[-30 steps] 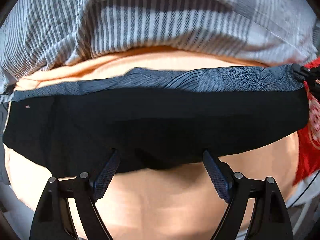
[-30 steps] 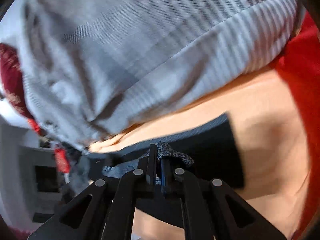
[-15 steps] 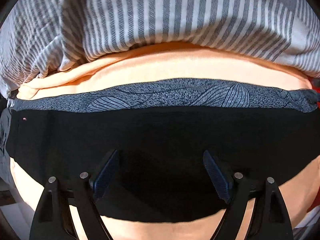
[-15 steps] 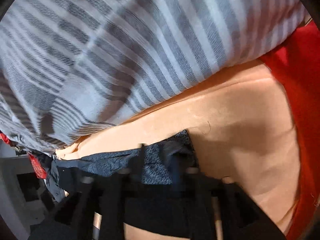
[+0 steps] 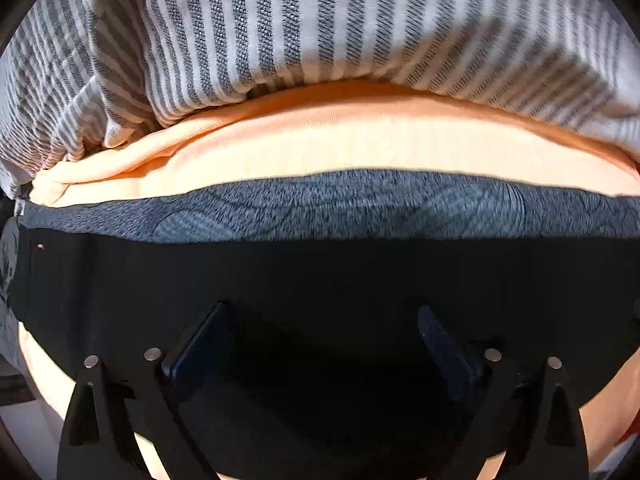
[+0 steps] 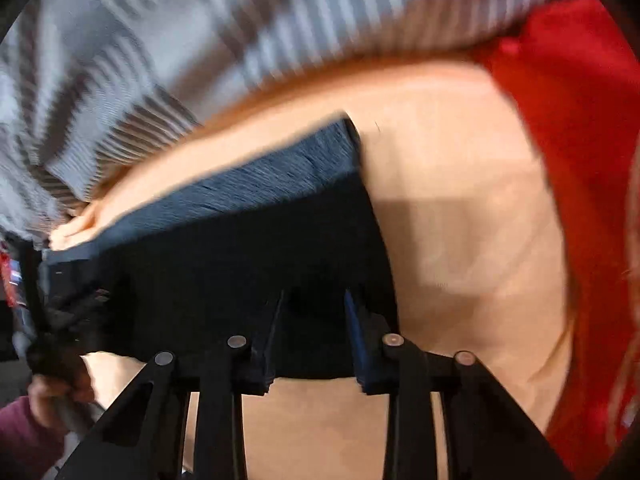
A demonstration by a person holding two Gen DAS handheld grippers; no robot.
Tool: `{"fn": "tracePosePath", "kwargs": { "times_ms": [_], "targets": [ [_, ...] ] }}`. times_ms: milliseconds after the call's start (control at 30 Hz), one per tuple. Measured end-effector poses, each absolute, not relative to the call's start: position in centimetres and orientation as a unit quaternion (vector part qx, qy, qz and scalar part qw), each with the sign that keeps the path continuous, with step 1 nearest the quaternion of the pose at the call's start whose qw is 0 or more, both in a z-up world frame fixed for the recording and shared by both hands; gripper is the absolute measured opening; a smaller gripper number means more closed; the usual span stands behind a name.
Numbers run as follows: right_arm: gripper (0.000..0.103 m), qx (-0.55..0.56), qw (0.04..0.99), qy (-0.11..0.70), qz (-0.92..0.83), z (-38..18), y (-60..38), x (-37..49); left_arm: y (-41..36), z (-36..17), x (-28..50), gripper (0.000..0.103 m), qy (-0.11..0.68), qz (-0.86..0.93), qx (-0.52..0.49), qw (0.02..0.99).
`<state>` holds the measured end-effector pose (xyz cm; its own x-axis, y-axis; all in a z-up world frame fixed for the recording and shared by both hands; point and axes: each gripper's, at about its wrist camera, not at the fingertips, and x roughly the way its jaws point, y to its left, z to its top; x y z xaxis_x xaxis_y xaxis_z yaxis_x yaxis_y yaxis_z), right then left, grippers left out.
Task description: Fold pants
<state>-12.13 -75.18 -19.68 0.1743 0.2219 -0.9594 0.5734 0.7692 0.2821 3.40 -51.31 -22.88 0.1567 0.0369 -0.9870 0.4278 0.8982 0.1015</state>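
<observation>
While the black pants [image 5: 320, 280] lie folded on the orange sheet [image 5: 360, 148], your left gripper [image 5: 320, 344] hovers wide open over them, holding nothing. Your right gripper [image 6: 316, 320] is part open and empty at their right edge, bare sheet beyond; the striped blanket [image 5: 320, 20] crowds the far side.

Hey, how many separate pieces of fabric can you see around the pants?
3, apart from the pants: a gray-striped blanket bunched behind them, a peach sheet spread beneath them, and a red cloth to their right. More may be hidden under the blanket.
</observation>
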Motion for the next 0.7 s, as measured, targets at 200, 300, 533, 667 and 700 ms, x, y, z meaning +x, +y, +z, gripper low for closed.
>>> {"fn": "tracePosePath", "kwargs": {
  "times_ms": [200, 300, 533, 667, 700],
  "targets": [
    [0.027, 0.276, 0.712, 0.631, -0.135, -18.9, -74.8, -11.3, -50.6, -21.0, 5.7, 0.097, 0.629, -0.125, 0.152, 0.752],
    [0.029, 0.268, 0.715, 0.632, -0.133, -18.1, -74.2, -11.7, -48.3, -19.3, 7.2, 0.097, 0.606, -0.111, 0.156, 0.772],
    [0.029, 0.236, 0.742, 0.617, -0.113, -16.5, -71.1, -10.4, -41.3, -20.9, 11.1, 0.097, 0.634, -0.027, 0.136, 0.761],
    [0.031, 0.229, 0.741, 0.626, -0.086, -17.7, -68.9, -8.2, -43.7, -20.6, 11.3, 0.096, 0.617, -0.075, 0.167, 0.766],
    [0.031, 0.229, 0.736, 0.631, -0.083, -18.3, -68.6, -7.9, -44.6, -20.6, 11.2, 0.092, 0.612, -0.092, 0.175, 0.766]
  ]
}}
